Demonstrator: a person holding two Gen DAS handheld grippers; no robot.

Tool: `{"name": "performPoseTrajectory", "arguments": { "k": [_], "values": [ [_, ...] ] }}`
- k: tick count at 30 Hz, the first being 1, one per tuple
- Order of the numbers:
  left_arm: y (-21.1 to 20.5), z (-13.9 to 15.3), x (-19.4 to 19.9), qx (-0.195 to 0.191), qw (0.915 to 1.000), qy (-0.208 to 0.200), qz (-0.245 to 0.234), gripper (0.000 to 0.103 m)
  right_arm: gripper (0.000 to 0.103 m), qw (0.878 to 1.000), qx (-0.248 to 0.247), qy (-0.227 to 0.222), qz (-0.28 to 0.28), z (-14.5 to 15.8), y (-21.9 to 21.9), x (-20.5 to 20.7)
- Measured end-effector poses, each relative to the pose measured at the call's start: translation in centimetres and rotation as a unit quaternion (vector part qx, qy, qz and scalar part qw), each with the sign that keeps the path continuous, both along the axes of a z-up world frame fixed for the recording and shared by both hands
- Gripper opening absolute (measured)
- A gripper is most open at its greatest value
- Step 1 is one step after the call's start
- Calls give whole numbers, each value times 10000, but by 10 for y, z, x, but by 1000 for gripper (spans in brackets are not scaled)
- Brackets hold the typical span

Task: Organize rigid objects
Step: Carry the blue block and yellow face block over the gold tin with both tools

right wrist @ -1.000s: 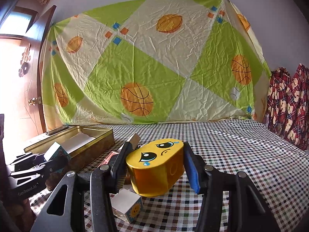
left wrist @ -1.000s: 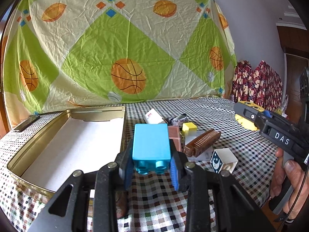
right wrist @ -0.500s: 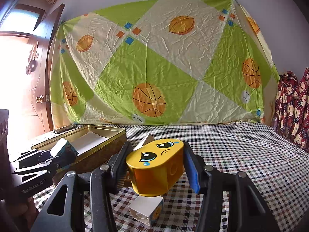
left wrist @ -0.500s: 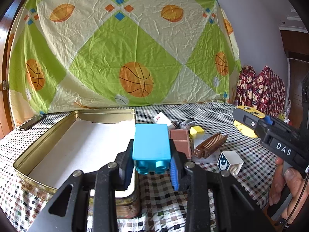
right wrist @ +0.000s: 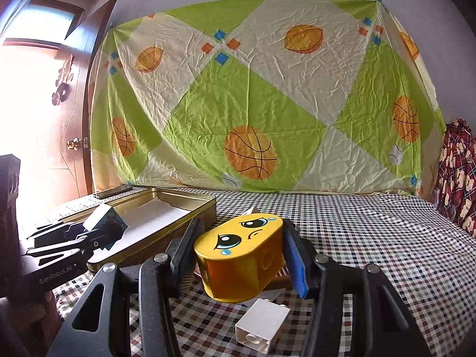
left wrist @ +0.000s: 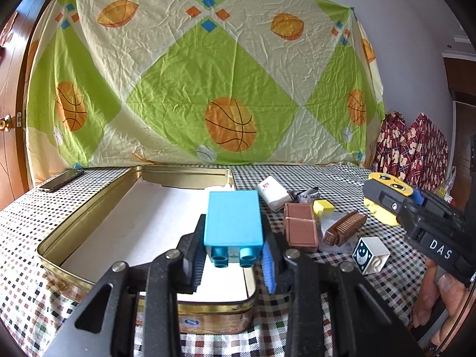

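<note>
Left wrist view: the left gripper (left wrist: 233, 255) is clamped on a light blue rectangular plastic building block (left wrist: 233, 221), held above the near right corner of the shallow gold-coloured metal tin (left wrist: 89, 208). The tin sits open on the checkered tablecloth (left wrist: 312, 178); a white paper liner (left wrist: 134, 223) covers its floor, and no objects are visible in it. Just right of the tin lie a brown two-segment block (left wrist: 300, 230), a small yellow cube (left wrist: 323, 207), a brown ribbed comb-like piece (left wrist: 345, 229) and a white cube with a dark printed face (left wrist: 370, 254).

Right wrist view: the right gripper (right wrist: 239, 254) is closed on a yellow oval block with a crying face (right wrist: 239, 255), held off the cloth above a white stud block (right wrist: 263, 325).

Compared with one second earlier, the blue block has shifted from over the bare cloth beside the tin to over the tin's corner. The yellow block has moved closer to the tin. Both grips are unchanged.
</note>
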State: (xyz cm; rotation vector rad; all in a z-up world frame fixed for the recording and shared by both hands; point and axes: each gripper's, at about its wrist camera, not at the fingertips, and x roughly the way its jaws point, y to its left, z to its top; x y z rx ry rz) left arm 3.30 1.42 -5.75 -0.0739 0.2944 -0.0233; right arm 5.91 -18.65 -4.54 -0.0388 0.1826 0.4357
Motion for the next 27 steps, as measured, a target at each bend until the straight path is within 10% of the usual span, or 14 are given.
{"name": "performPoseTrajectory", "arguments": {
  "k": [27],
  "values": [
    [40,0,-4,-109,9992,10,375,31,54,9988,-252,19,431,0,49,-8]
  ]
}}
